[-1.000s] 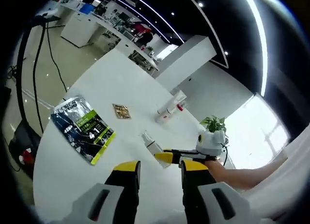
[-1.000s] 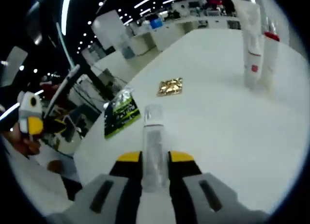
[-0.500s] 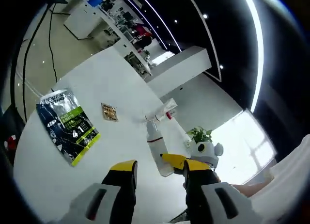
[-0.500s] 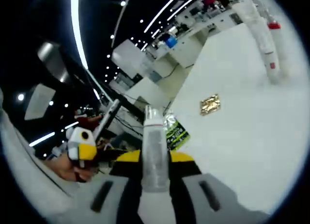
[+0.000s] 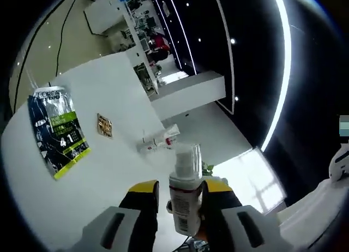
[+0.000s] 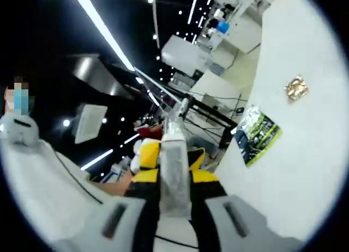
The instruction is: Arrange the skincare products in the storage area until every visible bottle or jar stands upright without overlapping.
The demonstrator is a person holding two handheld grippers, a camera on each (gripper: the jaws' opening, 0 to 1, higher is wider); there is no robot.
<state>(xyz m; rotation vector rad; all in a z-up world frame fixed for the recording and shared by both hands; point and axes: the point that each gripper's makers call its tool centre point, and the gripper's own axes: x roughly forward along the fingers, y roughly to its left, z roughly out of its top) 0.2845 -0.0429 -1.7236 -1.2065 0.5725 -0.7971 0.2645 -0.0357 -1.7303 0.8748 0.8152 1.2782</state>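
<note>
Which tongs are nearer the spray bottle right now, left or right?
Right. The right tongs are shut on the spray bottle. The left tongs are open and have the bottle between their jaws, though contact is unclear.

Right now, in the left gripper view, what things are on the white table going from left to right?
Sachet → gold packet → tubes → bottle, held up off the table.

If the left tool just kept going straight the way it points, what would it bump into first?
Probably the clear-capped bottle, which sits right between the left tool's yellow tips, held up off the white table. Beyond it stand two tubes, though depth is hard to judge.
</note>
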